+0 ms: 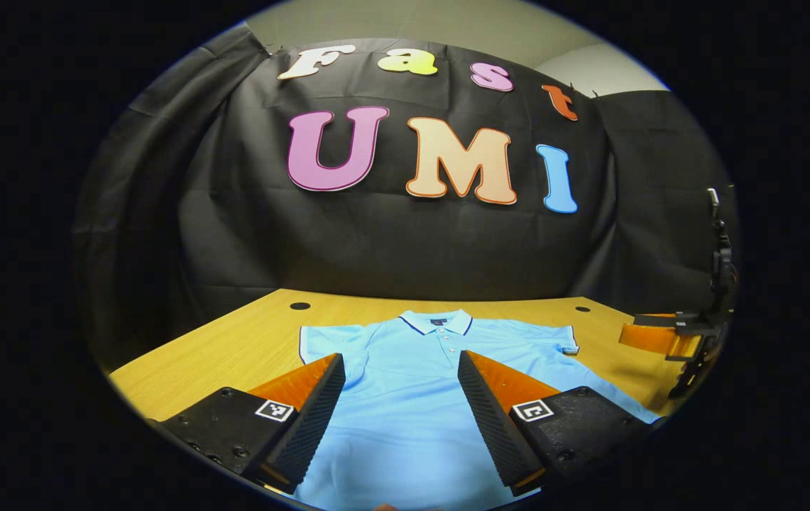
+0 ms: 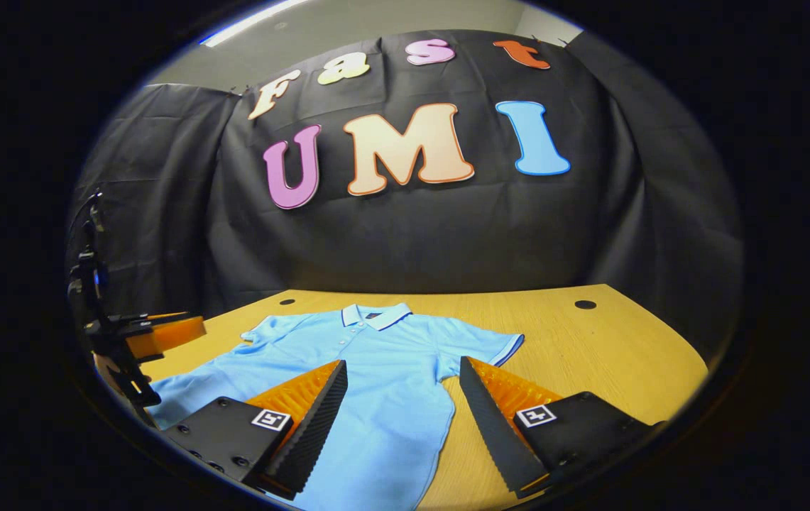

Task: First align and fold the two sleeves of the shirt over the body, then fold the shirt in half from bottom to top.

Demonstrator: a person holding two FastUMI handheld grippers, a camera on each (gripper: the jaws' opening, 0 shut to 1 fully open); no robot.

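Between the 2 fingers of the left gripper (image 1: 401, 365), which are standing spread wide with nothing pinched, 1 light blue polo shirt (image 1: 412, 397) is lying flat on the wooden table (image 1: 234, 348), and the gripper is hovering over the lower body of the garment. Beyond the fingertips the shirt's collar (image 1: 437, 323) is pointing toward the far wall, with 2 short sleeves lying spread out to either side, neither one folded over the body. Farther off at the right edge of the left gripper view, the right gripper (image 1: 667, 333) is hanging above the table's corner.

Over on the right gripper view, the right gripper's (image 2: 402, 369) own 2 fingers are likewise standing wide apart and holding nothing, hovering above the shirt's (image 2: 376, 376) side hem, so that 1 finger is sitting over cloth and the other over bare table (image 2: 589, 348). The near sleeve (image 2: 493, 344) is showing a dark and white trimmed cuff. At the left edge of that view, the left gripper (image 2: 156, 333) is hanging above the shirt's other side. 2 dark round holes (image 2: 585, 304) are showing in the tabletop near its far edge
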